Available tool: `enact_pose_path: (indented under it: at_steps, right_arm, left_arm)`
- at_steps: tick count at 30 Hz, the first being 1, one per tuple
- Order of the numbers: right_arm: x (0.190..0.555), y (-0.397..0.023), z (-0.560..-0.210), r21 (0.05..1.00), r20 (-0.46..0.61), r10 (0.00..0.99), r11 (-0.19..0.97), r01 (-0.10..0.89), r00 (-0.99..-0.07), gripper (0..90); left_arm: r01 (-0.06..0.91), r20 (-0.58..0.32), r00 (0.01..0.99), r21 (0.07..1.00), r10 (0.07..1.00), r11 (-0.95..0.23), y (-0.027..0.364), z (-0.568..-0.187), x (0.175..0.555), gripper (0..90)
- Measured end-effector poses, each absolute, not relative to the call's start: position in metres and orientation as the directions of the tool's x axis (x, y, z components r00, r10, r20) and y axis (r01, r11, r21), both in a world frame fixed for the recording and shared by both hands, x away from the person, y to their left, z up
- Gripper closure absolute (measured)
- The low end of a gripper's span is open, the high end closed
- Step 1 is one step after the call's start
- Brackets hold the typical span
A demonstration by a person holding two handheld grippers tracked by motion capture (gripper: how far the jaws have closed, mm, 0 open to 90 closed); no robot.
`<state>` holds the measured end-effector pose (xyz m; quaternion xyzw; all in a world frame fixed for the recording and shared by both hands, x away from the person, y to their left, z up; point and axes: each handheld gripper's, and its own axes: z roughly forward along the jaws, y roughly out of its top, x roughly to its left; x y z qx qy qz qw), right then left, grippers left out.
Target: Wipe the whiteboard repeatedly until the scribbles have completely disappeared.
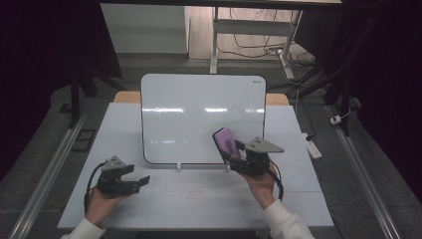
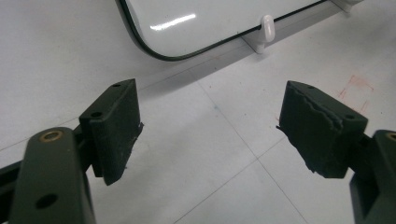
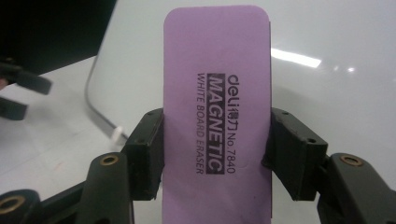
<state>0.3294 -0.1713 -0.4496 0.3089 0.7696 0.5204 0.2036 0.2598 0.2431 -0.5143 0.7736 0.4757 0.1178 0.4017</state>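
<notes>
— Step now? Carrying the eraser (image 3: 217, 116), clamped in the right hand-held gripper (image 1: 238, 158), up against the whiteboard (image 1: 199, 114).
— Left hand-held gripper (image 1: 130, 180)? Wide, empty, low over the surface (image 1: 199, 204). Next, probably: pressing flat, wiping.

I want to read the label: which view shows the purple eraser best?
The right gripper view: the purple whiteboard eraser faces the camera, print legible. The high view shows it small and tilted.

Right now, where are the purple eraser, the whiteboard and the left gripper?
purple eraser (image 3: 217, 116), right gripper view, printed face.
whiteboard (image 1: 199, 114), high view, bare white surface.
left gripper (image 2: 210, 128), left gripper view, midway between open jaws.
</notes>
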Motion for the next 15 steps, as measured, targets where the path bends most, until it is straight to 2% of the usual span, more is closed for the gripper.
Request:
enact_pose_path:
  at_steps: [10,15]
  right_arm:
    - [0.315,-0.147,-0.468,0.914,0.020,0.626,0.304,0.268,-0.779,40.9]
    - [0.310,-0.137,-0.473,0.912,0.017,0.608,0.315,0.261,-0.794,40.9]
  left_arm:
    - [0.621,-0.189,0.522,0.753,0.832,-0.218,0.241,-0.510,0.257,21.7]
    - [0.607,-0.226,0.534,0.774,0.815,-0.182,0.236,-0.502,0.257,22.0]
